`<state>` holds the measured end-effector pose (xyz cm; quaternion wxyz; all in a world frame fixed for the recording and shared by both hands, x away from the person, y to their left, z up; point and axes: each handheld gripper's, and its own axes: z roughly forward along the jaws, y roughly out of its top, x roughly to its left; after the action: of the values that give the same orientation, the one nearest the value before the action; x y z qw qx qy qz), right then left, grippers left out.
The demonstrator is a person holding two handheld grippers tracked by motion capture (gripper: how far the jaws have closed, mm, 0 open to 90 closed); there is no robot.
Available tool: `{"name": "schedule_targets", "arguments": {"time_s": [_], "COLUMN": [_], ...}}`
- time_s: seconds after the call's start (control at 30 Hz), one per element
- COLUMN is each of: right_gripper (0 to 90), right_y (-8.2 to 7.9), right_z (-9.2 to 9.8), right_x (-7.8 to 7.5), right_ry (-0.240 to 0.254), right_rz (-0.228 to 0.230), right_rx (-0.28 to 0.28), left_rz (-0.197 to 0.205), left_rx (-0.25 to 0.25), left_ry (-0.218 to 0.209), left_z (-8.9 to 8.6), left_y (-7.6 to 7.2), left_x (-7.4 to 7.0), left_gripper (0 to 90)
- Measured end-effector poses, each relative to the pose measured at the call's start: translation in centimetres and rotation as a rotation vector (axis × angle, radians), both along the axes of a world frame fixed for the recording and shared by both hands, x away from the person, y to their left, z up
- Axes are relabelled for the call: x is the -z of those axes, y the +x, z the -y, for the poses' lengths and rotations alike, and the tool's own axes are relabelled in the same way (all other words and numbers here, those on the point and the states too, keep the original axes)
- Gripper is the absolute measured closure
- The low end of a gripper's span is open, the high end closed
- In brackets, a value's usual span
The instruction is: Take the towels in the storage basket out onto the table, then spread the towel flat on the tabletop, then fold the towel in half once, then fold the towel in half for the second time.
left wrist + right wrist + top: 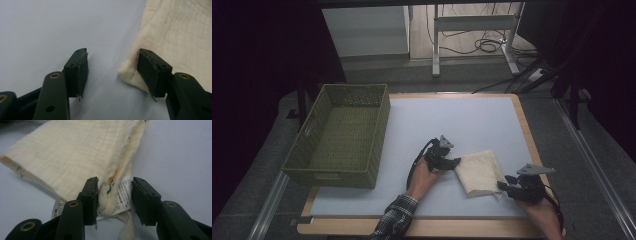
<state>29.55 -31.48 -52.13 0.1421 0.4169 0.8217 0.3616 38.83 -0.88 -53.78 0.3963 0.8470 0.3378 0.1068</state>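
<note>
Left gripper (452,161): jaws spread, nothing between the pads. In the left gripper view (112,72) one jaw lies over the corner of the cloth, the other over bare table; the gap between them holds only table surface.
Right gripper (503,187): jaws parted. In the right gripper view (114,197) the cloth's thick folded corner and its care label (124,195) sit in the gap; one pad touches the fold, the other stands just beside the label, so no pinch.
Folded cloth (479,171): cream, lies flat on the table near the front right, between the two grippers. Left gripper at its near-left corner, right gripper at its front-right corner. A woven loop (127,227) hangs out below the label.
Cloth edges: layered fold edge faces the right gripper; a rounded corner faces the left gripper.
Table (452,120): pale top with a wooden rim; open surface behind the cloth and to the left of it, up to the basket.
Basket (312,162): green woven, at the table's left edge, well apart from the cloth.
Right margin: cloth and right gripper near the table's right rim.
</note>
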Motion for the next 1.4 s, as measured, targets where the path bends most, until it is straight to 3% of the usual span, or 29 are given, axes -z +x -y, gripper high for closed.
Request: {"name": "schedule_targets", "arguments": {"time_s": [0.13,0.23,0.3,0.37,0.5,0.77,1.4], "right_gripper": [64.5,78.1,79.7,80.6,81.9,81.8,81.7], "right_y": [0.1,0.3,0.4,0.5,0.4,0.0,0.4], "right_z": [-0.1,-0.1,0.0,0.2,0.3,-0.2,-2.7], "right_x": [-0.1,-0.1,0.0,0.1,0.0,-1.2,-3.0], "right_ry": [0.01,0.044,0.062,0.095,0.106,0.123,0.141], "right_rz": [-0.02,-0.062,-0.076,-0.089,-0.086,-0.047,-0.002], "right_rx": [0.007,-0.014,-0.013,-0.002,0.004,-0.011,-0.081], "left_rz": [-0.015,-0.037,-0.062,-0.051,-0.019,0.026,0.09], "left_rx": [0.005,0.022,0.048,0.058,0.063,0.058,0.031], "left_ry": [-0.02,-0.03,-0.056,-0.044,-0.015,-0.047,-0.031], "left_z": [0.2,0.3,0.4,0.6,0.9,0.1,-2.3], "left_y": [-0.3,-0.4,-0.4,-0.6,-0.9,-1.2,-1.6], "left_x": [0.0,-0.1,-0.1,-0.2,-0.5,-2.1,-4.6], "left_gripper": [52.1,64.4,77.2,82.1,85.5,85.6,85.3]}}
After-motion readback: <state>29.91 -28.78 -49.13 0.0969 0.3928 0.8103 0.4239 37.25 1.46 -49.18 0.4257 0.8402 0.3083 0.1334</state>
